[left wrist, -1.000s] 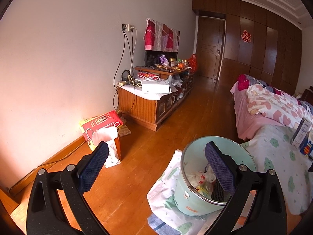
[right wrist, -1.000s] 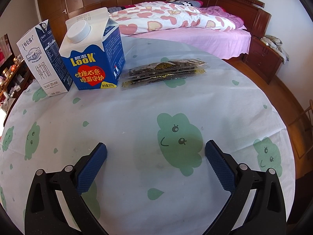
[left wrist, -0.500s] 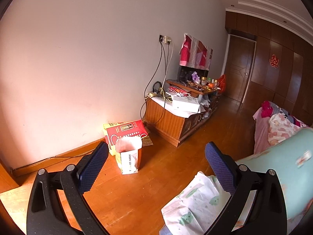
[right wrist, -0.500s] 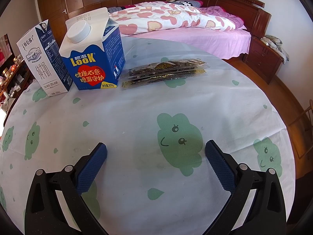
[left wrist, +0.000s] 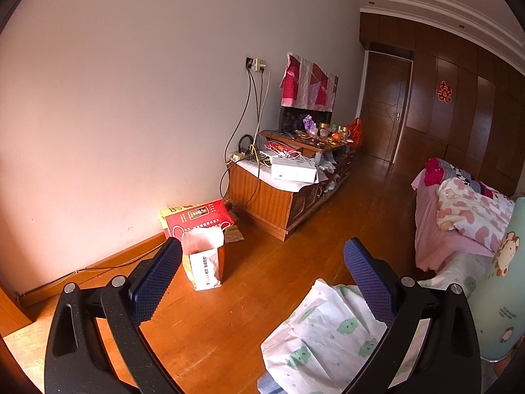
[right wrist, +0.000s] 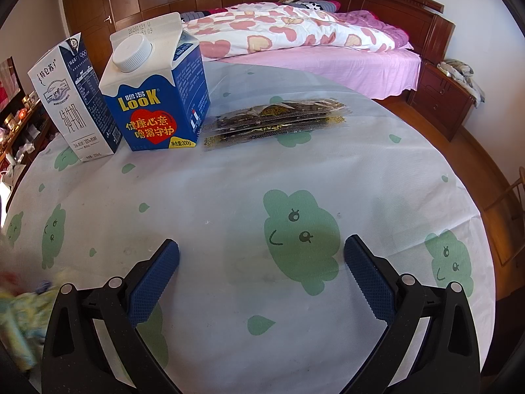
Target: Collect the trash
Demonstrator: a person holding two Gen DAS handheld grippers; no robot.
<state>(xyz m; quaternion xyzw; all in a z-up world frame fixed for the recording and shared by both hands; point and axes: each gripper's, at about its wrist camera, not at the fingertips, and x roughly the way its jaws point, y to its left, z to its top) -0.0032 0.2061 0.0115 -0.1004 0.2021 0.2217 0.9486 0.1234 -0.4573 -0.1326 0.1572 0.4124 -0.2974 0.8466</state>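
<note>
In the right wrist view a blue LOOK carton [right wrist: 156, 95] with a white cap stands upright on the round table [right wrist: 229, 203], a white milk carton [right wrist: 73, 98] just left of it. Dark snack packets [right wrist: 275, 121] lie flat to the carton's right. My right gripper [right wrist: 261, 274] is open above the cloth, well short of them, holding nothing. In the left wrist view the mint green trash bin [left wrist: 502, 282] stands at the right edge, its inside hidden. My left gripper [left wrist: 262, 277] is open and empty, pointing over the floor left of the bin.
A paper bag [left wrist: 205, 259] and a red box [left wrist: 197, 218] sit on the wooden floor by the wall. A cluttered low cabinet [left wrist: 285, 184] stands further back. A bed [right wrist: 311, 42] lies beyond the table. A blurred object [right wrist: 16, 312] shows at the right view's lower left edge.
The left view swung left, away from above the bin; the bin's open top left view and its side now shows at the right edge. A blurred object entered the right view's lower left.
</note>
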